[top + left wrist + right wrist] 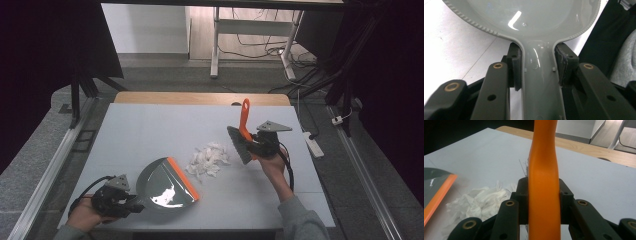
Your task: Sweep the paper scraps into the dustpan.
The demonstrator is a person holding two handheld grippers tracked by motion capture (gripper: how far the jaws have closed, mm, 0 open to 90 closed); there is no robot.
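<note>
A grey dustpan with an orange lip lies on the white table top, its mouth facing the paper. My left gripper is shut on the dustpan's grey handle, both pads pressed against its sides. A heap of torn white paper scraps sits just right of the orange lip. To the right of the heap my right gripper is shut on the orange handle of a hand brush, whose dark bristles hang just above the table beside the scraps.
The table's wooden far edge runs behind the white top. A white power strip lies on the floor off the table's right side. Dark curtains and a desk frame with cables stand farther back.
</note>
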